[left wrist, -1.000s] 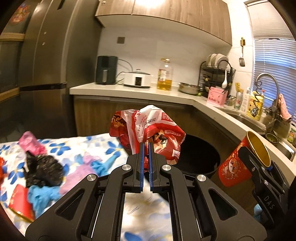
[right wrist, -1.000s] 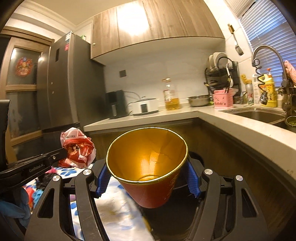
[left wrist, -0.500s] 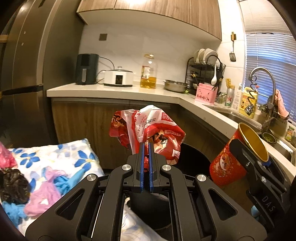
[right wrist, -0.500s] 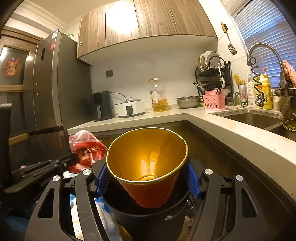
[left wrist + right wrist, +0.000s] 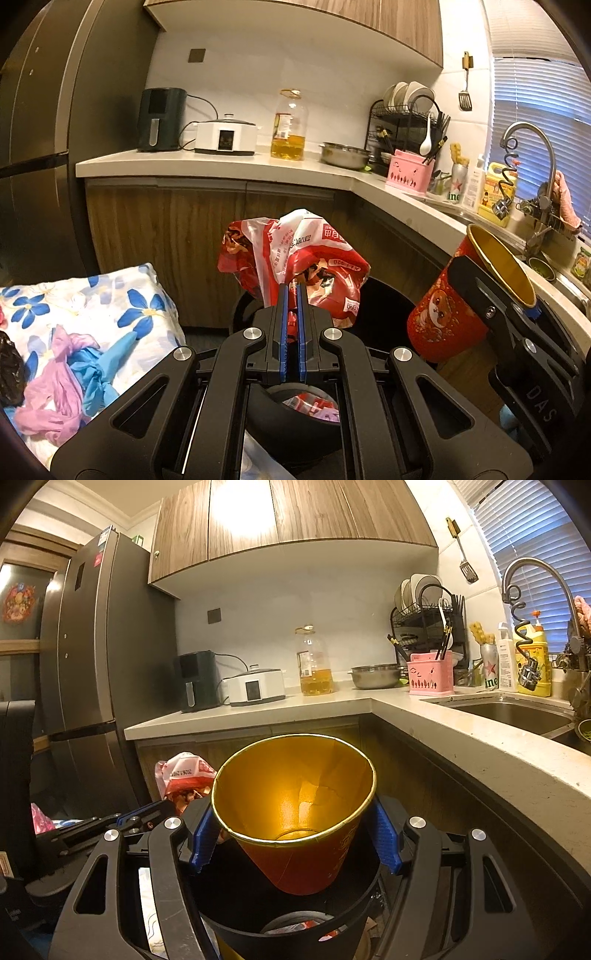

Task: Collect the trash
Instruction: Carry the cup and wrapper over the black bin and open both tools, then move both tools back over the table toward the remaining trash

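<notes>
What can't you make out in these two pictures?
- Left wrist view: most of the black trash bin is hidden behind the left gripper and its red snack bag.
- Right wrist view: the bin's contents are mostly blocked by the red paper cup in the right gripper.
- Bag print: too small to read.

Trash items held over black bin point(image 5: 384, 299)

Red-and-white snack bag point(image 5: 295, 262): crumpled, upright, pinched at its lower edge above the bin's mouth. Red paper cup point(image 5: 295, 808): gold lining, cartoon print outside, creased wall, tilted mouth-forward over the bin, which already holds red wrappers.
</notes>
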